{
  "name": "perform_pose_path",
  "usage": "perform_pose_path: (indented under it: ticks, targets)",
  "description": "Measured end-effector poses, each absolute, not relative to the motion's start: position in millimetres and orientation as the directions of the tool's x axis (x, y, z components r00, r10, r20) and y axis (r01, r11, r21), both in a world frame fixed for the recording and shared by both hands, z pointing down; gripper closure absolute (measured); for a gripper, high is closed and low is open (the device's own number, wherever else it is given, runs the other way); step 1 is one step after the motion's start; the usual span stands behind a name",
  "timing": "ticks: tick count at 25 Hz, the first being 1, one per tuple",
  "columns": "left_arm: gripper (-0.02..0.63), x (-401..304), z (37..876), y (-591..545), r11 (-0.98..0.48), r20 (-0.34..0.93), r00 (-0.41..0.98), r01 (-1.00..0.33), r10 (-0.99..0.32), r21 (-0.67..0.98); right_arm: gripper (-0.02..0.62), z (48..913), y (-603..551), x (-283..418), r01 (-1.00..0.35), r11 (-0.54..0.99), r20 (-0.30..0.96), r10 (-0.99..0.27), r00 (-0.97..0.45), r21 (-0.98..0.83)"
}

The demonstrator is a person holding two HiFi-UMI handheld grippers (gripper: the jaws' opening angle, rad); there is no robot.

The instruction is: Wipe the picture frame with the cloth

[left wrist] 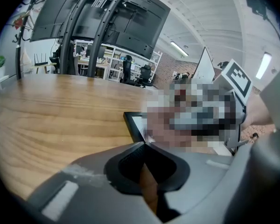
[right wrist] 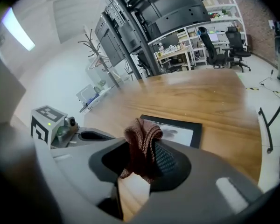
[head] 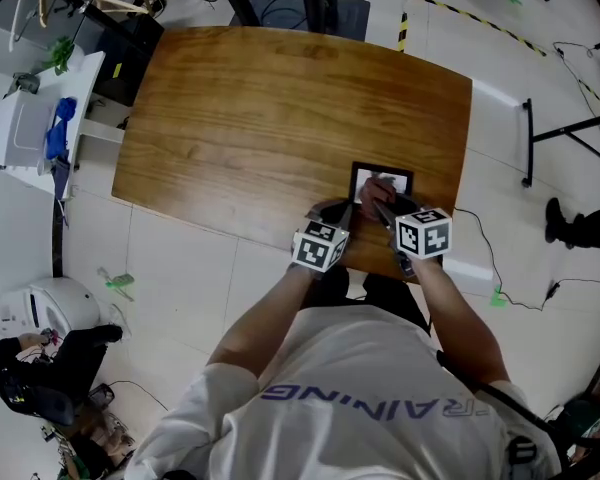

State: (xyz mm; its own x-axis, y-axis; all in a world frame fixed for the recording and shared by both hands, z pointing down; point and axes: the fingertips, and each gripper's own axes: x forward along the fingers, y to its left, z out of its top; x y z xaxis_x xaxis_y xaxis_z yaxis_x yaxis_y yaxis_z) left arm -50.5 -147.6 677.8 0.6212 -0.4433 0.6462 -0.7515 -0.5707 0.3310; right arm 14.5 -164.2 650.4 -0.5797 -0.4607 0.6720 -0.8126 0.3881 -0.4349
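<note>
Leaning over the wooden table [head: 260, 118], a person in a white shirt [head: 380, 388] has both grippers close together at the table's near edge, toward its right end. The picture frame [right wrist: 182, 130] lies flat there: black border, pale panel inside.

The right gripper [right wrist: 142, 148] is clamped on the cloth [right wrist: 141, 136], a reddish-brown knit. It's bunched btwn the jaws and pokes out past the tips. The bunch hangs over the near left part of the frame, w/ a faint shadow on the pale panel. Can't tell if cloth and frame actually touch.

The left gripper [left wrist: 143, 144] has its jaws pressed together at the tips, nothing btwn them, only table wood showing through the gap lower down. It points at the frame's near left corner, tips just beside it, and sits right next to the right gripper. No telling from here whether it rests on the frame or only near it.
</note>
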Motion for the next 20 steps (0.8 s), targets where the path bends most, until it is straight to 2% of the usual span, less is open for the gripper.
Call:
perform_pose_path:
  ticks: [7,10,20]
  targets:
    - [0.601,-51.2,677.9,-147.8,-0.570,0.646,0.622,-0.751,-0.443,0.333,0.465,651.6,-155.7,69.4,-0.863,0.316,0.686,-0.525,-0.505,-0.394]
    - [0.601,-51.1,678.0,-147.4,-0.570,0.645,0.622,-0.751,-0.443,0.333,0.460,651.0,-151.4,84.3,-0.869,0.339,0.691,-0.530,-0.492,-0.360]
    - [0.601,-51.0,679.6,-148.0,-0.585,0.642,0.622,-0.747,-0.448,0.315,0.460,642.8,-150.6,86.0,-0.860,0.388,0.654,-0.562,-0.506,-0.332]
